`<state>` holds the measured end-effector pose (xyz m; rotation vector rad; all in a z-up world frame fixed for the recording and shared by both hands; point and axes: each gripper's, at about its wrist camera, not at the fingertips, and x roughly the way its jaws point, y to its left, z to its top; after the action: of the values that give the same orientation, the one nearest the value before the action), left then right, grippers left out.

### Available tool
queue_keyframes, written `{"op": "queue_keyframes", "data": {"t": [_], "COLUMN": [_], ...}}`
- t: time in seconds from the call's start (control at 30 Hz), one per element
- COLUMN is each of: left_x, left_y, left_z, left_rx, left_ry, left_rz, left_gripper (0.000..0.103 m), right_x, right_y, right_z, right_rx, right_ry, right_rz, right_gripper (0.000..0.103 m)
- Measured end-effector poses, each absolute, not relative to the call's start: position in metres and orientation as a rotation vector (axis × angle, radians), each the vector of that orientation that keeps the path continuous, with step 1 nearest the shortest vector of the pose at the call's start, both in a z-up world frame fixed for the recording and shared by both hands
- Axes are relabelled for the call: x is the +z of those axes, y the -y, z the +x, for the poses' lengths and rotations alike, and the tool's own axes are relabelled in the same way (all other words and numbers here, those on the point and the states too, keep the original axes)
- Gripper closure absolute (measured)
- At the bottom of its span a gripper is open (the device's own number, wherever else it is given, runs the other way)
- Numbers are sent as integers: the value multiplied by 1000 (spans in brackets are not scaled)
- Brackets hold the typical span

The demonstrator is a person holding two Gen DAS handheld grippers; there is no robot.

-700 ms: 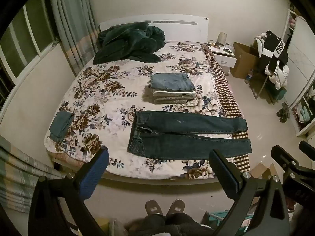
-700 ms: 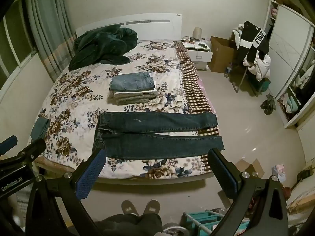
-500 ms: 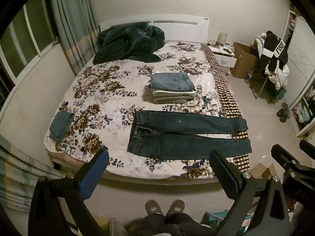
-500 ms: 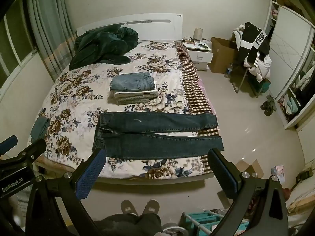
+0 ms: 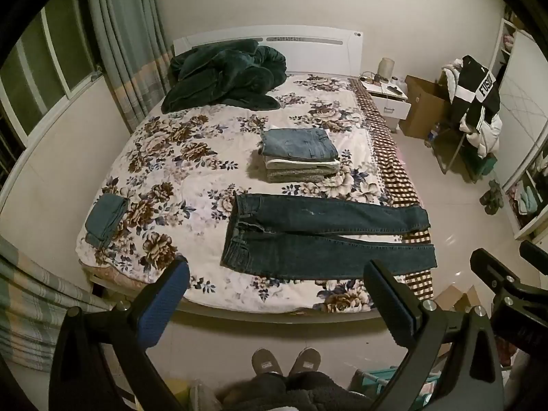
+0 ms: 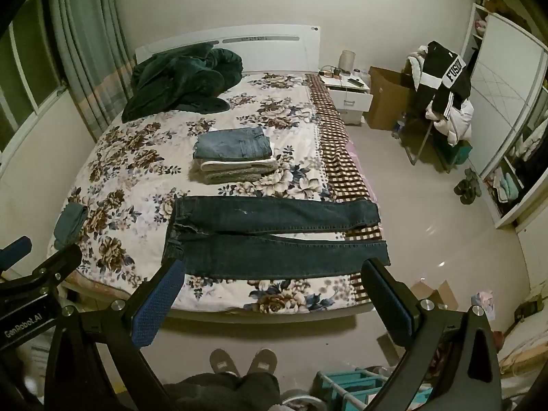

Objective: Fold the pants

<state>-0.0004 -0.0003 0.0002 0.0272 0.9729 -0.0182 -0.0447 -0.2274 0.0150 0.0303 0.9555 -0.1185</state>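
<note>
Dark blue jeans [image 5: 322, 236] lie flat across the near part of the floral bed [image 5: 178, 157], waistband to the left, both legs stretched right to the bed's edge. They also show in the right wrist view [image 6: 274, 236]. My left gripper [image 5: 277, 294] is open and empty, held high above the floor in front of the bed, well short of the jeans. My right gripper [image 6: 274, 294] is open and empty too, at a like height to the right of the left one. Its tip shows at the right edge of the left wrist view [image 5: 507, 284].
A stack of folded clothes [image 5: 298, 154] sits mid-bed behind the jeans. A small folded teal garment [image 5: 104, 219] lies at the left bed edge. A dark green blanket [image 5: 226, 75] is heaped by the headboard. A nightstand [image 5: 390, 97], a cardboard box and a clothes-laden chair [image 5: 472, 109] stand right.
Nothing has visibly changed beyond a very slight drift of both views. Both grippers stay open and the jeans lie as before.
</note>
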Motion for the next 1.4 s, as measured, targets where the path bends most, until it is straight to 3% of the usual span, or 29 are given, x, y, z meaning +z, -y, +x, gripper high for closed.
{"op": "queue_keyframes", "data": {"t": [1.4], "left_x": [8], "left_y": [-1], "left_z": [8], "left_rx": [-21], "left_ry": [-965], "left_rz": [21], "left_gripper": [0], "right_x": [25], "right_y": [211], "right_z": [-26], "right_rx": [-106], "right_ry": [-965], "right_rz": [35], "right_gripper": [0]}}
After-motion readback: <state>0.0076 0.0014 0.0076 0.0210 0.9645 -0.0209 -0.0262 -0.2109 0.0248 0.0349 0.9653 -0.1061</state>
